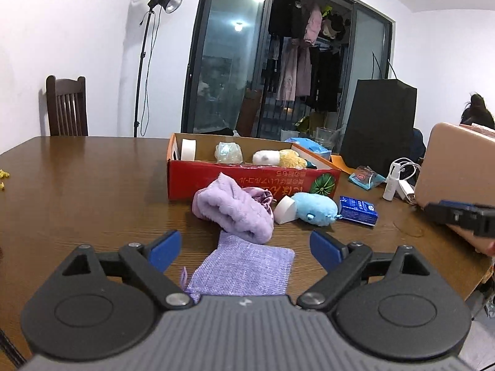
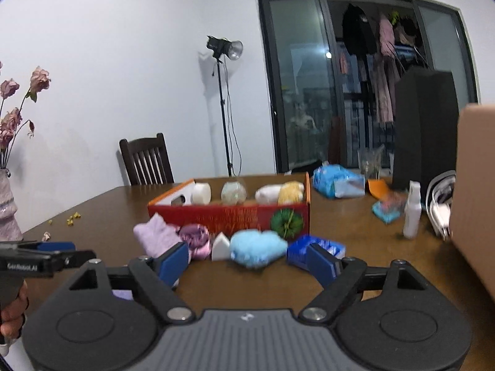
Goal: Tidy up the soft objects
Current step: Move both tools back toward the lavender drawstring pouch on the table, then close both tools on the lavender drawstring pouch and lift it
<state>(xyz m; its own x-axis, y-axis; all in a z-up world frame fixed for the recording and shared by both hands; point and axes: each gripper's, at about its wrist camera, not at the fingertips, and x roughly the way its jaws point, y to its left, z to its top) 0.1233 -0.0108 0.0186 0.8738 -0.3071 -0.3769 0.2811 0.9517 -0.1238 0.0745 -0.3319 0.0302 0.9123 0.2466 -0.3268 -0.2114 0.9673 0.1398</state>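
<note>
In the left wrist view the left gripper [image 1: 246,249] fills the lower frame, its blue pads spread wide and gripping nothing. Between them, at bottom centre, a flat lilac mesh pouch [image 1: 244,270] lies on the brown table [image 1: 92,191], its near end hidden under the gripper body. Just above the pouch and touching its far edge sits a fluffy purple cloth [image 1: 233,213], with a shiny pink cloth [image 1: 263,199] tucked behind it. To the right of these, mid-frame, lie a white wedge [image 1: 286,210], a blue plush [image 1: 314,208] and a blue packet [image 1: 359,210]. Behind them stands a red box [image 1: 247,182] holding a white roll, a pale bundle and a white-and-yellow plush [image 1: 278,157].

In the right wrist view the right gripper [image 2: 250,267] is also spread wide and empty. The blue plush [image 2: 256,247] lies just above the gap between its pads, apart from them; the purple cloth [image 2: 157,236] sits above the left pad and the blue packet [image 2: 315,249] behind the right pad. The red box [image 2: 229,216] stands beyond. At the left edge the left gripper [image 2: 55,255] reaches in, with a hand [image 2: 12,315] below it.
</note>
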